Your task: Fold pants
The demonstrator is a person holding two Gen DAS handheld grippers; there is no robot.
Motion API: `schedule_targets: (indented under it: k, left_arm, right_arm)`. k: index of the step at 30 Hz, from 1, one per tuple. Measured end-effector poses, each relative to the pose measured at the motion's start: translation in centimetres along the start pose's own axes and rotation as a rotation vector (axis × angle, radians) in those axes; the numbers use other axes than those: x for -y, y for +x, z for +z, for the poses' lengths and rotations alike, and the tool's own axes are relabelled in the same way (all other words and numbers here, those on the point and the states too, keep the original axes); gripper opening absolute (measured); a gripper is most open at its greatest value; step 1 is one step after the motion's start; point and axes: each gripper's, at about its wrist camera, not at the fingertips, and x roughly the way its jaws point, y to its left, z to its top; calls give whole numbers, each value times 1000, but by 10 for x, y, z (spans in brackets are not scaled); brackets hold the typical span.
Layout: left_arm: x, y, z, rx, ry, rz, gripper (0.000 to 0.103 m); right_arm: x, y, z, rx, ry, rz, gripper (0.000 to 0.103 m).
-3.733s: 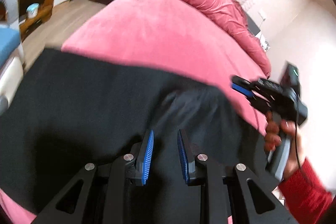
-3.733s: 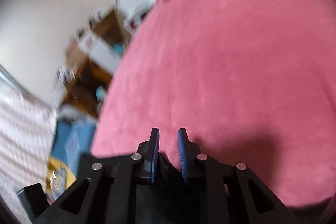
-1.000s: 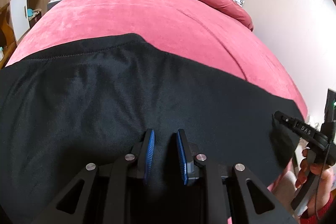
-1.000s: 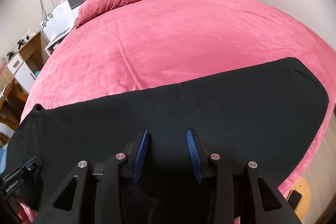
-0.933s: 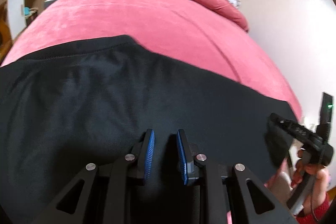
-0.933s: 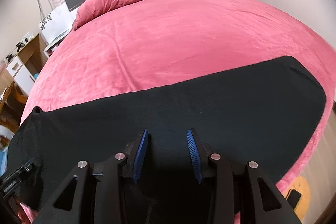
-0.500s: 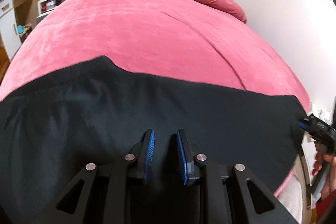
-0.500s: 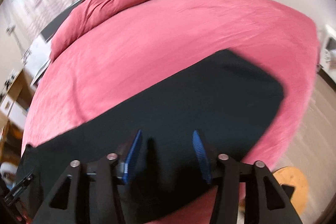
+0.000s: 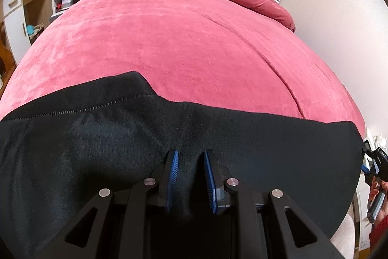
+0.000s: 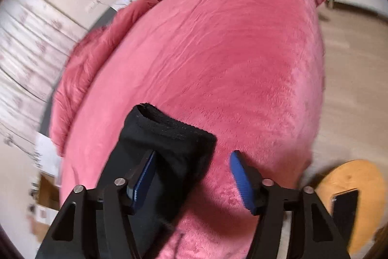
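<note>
Black pants (image 9: 101,145) are lying lengthwise along the near edge of the pink bed (image 9: 184,45). The left gripper (image 9: 189,176) is clenching a pinch of cloth; the right gripper (image 10: 194,176), jaws spread, is straddling the cuff (image 10: 167,135), seemingly lining up a grab for the fold.

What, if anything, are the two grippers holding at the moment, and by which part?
The left gripper pinches the black pants at their near edge. The right gripper is open over the cuff end, holding nothing.

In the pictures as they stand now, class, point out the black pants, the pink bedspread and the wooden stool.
black pants (image 9: 97,149), left wrist view, upper fabric.
pink bedspread (image 9: 181,40), left wrist view, bare middle.
wooden stool (image 10: 351,176), right wrist view, round seat.
</note>
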Motion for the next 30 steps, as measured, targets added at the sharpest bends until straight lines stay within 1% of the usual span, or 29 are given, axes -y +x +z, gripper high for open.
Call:
schedule_targets:
  k: [1, 4, 6, 7, 8, 9, 10, 12, 16, 17, 19, 21, 22, 25, 27, 30]
  left_arm:
    - [-2, -2, -4, 7, -5, -2, 22]
    - [0, -6, -12, 24, -28, 2, 22]
    - [0, -6, -14, 28, -43, 6, 22]
    - [0, -6, -14, 27, -46, 10, 22]
    - [0, -5, -14, 26, -46, 13, 22]
    - [1, -6, -14, 25, -41, 18, 22]
    - [1, -6, -14, 23, -34, 20, 22]
    - [2, -6, -13, 19, -26, 19, 22]
    - [4, -6, -13, 21, -3, 15, 22]
    - [4, -6, -15, 26, 4, 15, 22]
    - [7, -6, -14, 31, 13, 25, 22]
    - [18, -10, -13, 22, 32, 72, 22]
    - [25, -13, -13, 19, 42, 82, 22]
    - [57, -20, -14, 30, 86, -22, 23]
    - [83, -19, -16, 22, 129, -67, 23]
    - [120, -13, -18, 0, 159, -146, 23]
  right_arm:
    - [1, 4, -1, -19, -8, 37, 65]
    - [-2, 13, -2, -34, -46, 129, 65]
    - [-1, 23, 0, -30, -10, 184, 65]
    - [-2, 25, -1, -26, 1, 209, 62]
    - [-3, 30, 0, -33, 13, 245, 57]
    - [-5, 35, 2, -45, 17, 253, 41]
    - [-8, 38, 3, -51, 12, 240, 21]
    - [-18, 40, 3, -41, -8, 194, 20]
    - [-24, 29, 9, 9, -18, 167, 19]
    - [-22, 30, 6, 8, -13, 146, 19]
    - [-12, 41, 1, -44, 27, 86, 19]
    - [-8, 40, -1, -31, 41, 109, 19]
    - [-10, 38, -1, -22, 37, 116, 21]
    - [-5, 37, -4, -22, 43, 114, 22]
    - [8, 33, -6, -30, 93, 137, 23]
    - [13, 36, -6, -43, 147, 158, 23]
